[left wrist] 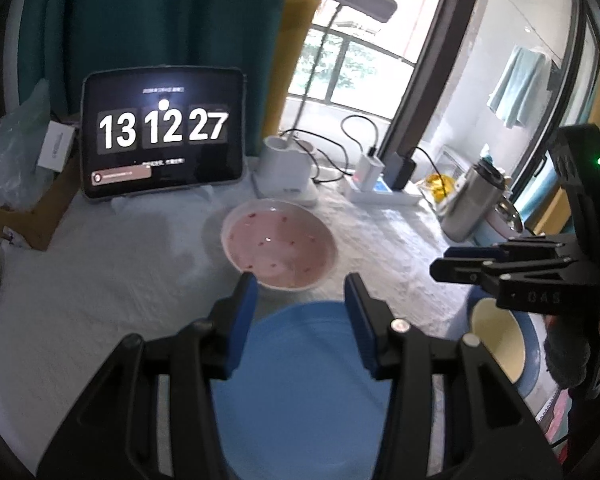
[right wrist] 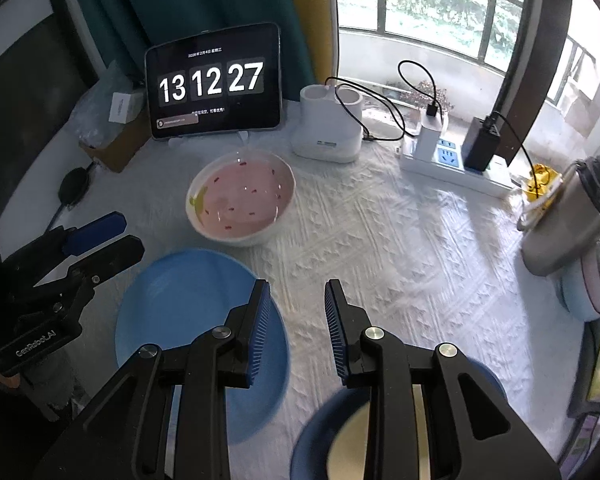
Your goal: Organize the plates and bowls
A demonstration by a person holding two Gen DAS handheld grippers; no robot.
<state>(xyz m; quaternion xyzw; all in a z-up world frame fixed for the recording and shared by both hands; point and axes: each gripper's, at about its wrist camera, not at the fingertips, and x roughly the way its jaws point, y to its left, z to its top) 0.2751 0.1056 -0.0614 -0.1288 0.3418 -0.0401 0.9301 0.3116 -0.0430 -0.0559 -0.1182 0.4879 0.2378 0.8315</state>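
From your left wrist view, your left gripper (left wrist: 300, 284) hangs released, nothing between its pads, above the blue plate (left wrist: 300, 384); the pink bowl (left wrist: 278, 246) sits just beyond its tips, and the blue-rimmed bowl (left wrist: 500, 348) lies right, under your right gripper (left wrist: 444, 262).

From your right wrist view, your right gripper (right wrist: 298, 286) is released too, over bare tablecloth (right wrist: 400, 248), the plate near-left, the bowl near-right.

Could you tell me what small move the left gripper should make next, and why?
Probably lower the left gripper onto the near rim of the blue plate. Its jaws stand open and empty right above that plate, and the pink bowl sits just beyond on the white cloth, so the plate seems the natural first pick.
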